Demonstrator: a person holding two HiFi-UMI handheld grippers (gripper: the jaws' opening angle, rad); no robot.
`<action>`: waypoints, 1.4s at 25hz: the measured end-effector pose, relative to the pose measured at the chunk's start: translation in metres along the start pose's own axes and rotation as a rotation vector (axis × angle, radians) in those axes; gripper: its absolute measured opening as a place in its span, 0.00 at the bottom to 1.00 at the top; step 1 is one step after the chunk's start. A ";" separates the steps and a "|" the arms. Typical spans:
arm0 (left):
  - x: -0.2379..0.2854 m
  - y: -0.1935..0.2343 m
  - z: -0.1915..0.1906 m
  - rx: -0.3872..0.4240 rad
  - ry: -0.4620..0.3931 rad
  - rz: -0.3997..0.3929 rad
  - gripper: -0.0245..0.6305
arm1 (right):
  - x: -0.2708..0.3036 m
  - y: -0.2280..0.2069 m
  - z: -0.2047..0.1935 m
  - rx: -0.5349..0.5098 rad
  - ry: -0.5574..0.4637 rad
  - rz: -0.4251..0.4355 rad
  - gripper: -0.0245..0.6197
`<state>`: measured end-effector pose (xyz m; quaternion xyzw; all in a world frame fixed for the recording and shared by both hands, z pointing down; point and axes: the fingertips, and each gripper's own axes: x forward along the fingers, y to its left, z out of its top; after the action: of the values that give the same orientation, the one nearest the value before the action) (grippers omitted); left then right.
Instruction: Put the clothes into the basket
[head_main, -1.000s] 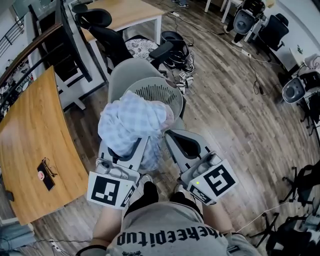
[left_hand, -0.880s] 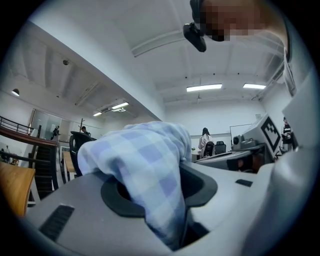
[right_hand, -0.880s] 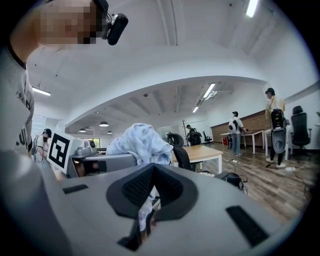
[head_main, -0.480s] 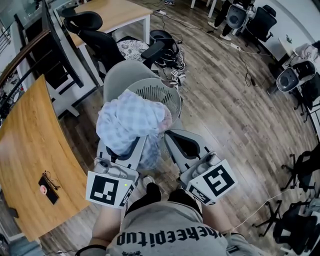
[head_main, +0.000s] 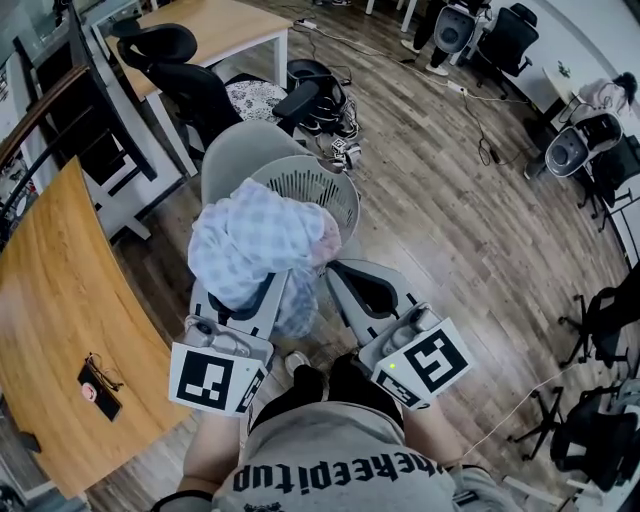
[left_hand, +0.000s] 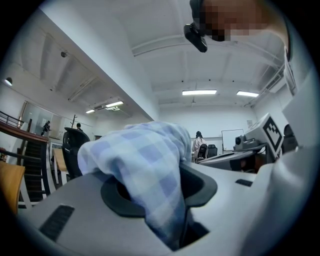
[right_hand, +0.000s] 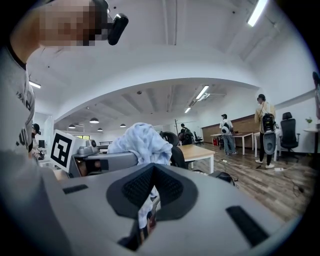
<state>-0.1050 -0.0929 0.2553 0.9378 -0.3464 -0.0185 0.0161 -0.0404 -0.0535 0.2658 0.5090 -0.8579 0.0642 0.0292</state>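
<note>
Far left, the wooden table (head_main: 60, 290) is carrying only a small dark item (head_main: 97, 378), well apart from the action, so it isn't playing into this step. Left gripper (head_main: 258, 297) is clamping the blue checked cloth (head_main: 262, 238). Its jaws are standing partway apart with fabric wedged between the pads, the bulk is heaping over the top of the jaws, and a tail is hanging down through the gap. Pinching a fold like that is keeping the whole garment riding as one bundle, not trailing on the floor. The gripper is pointing roughly level, so the bundle is sitting on the jaws rather than dangling. The cloth is hovering at the near-left rim of the basket (head_main: 318, 172), overlapping it in the head view but not yet inside. What shows of the basket's inside is looking empty, and a grey chair (head_main: 245, 150) is standing just behind it. I'm reading this as the carry phase, with release over the opening coming next. The heap needs to be clearing the rim first or it'll be draping over the edge. Right gripper (head_main: 345, 275) is riding just beside the left with its jaws pressed together on nothing, seemingly idling as a spare for tucking in any overhang.
</note>
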 end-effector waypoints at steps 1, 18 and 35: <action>-0.001 0.000 0.000 -0.003 -0.002 -0.001 0.30 | 0.000 0.001 0.000 -0.001 0.003 0.000 0.05; -0.002 0.016 0.003 -0.001 -0.016 0.067 0.30 | 0.018 0.001 0.007 -0.030 0.001 0.066 0.05; 0.047 0.056 -0.004 -0.018 0.013 0.159 0.30 | 0.069 -0.048 0.011 -0.016 0.033 0.138 0.05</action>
<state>-0.1053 -0.1665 0.2602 0.9073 -0.4194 -0.0143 0.0281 -0.0314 -0.1374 0.2669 0.4472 -0.8909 0.0674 0.0429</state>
